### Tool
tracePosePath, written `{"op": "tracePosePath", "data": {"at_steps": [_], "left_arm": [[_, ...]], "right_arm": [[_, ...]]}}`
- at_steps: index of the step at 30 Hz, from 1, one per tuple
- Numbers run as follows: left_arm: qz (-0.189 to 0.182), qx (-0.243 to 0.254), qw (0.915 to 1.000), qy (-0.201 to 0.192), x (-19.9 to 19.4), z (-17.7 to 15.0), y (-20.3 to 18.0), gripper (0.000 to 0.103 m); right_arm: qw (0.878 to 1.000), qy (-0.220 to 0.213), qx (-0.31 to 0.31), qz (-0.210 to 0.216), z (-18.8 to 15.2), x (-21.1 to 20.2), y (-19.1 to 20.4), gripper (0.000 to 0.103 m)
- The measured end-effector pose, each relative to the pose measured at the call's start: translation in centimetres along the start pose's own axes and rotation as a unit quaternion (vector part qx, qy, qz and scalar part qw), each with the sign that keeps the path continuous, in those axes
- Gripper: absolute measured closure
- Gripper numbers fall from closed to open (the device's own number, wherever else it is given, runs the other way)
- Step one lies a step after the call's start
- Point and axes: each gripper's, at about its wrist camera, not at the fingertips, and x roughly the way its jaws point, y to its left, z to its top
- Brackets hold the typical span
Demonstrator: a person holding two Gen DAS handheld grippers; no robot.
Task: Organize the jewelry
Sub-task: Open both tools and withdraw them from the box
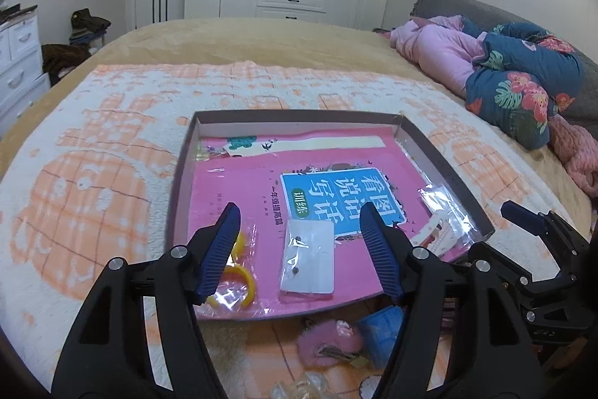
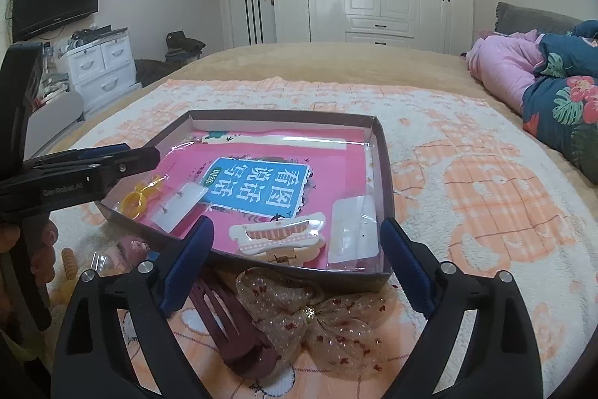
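A shallow brown box [image 1: 441,167] lies on the bed with a pink book [image 1: 239,182] flat in it. My left gripper [image 1: 299,212] is open above the box's near part. Under its gap lies a bagged white earring card [image 1: 308,258], and bagged yellow rings [image 1: 239,272] sit by its left finger. My right gripper [image 2: 297,227] is open wide over the box's [image 2: 385,174] near edge. Beyond it lie a carded hair clip [image 2: 278,236] and a bagged white card [image 2: 353,230]. Neither gripper holds anything.
On the towel in front of the box lie a sheer bow [image 2: 310,313], a dark red hair clip [image 2: 228,324], a pink fluffy piece [image 1: 329,343] and a blue box [image 1: 385,328]. Folded bedding [image 1: 515,73] is piled at the right. A hand [image 2: 41,242] holds the left gripper.
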Motion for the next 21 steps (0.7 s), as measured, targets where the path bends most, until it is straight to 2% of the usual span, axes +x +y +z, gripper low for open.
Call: {"op": "tracePosePath", "data": {"at_steps": [4,16,21], "left_arm": [[0.002,-0.009,0.9999,-0.011,-1.1,-0.1,0.1,0.041],[0.006,-0.030,0.9982,-0.052,-4.9,-0.4,0.9,0.019],[0.008,-0.036,0.9974,-0.062,-6.0,-0.7,1.1,0.015]], "right_arm": [[1.000,-0.006,-0.001,0.000,-0.2,-0.8,0.1,0.013],[0.999,-0.041,-0.004,-0.005,-0.4,-3.7,-0.1,0.011],[0.998,-0.055,-0.007,-0.006,-0.4,-4.9,0.0,0.010]]}}
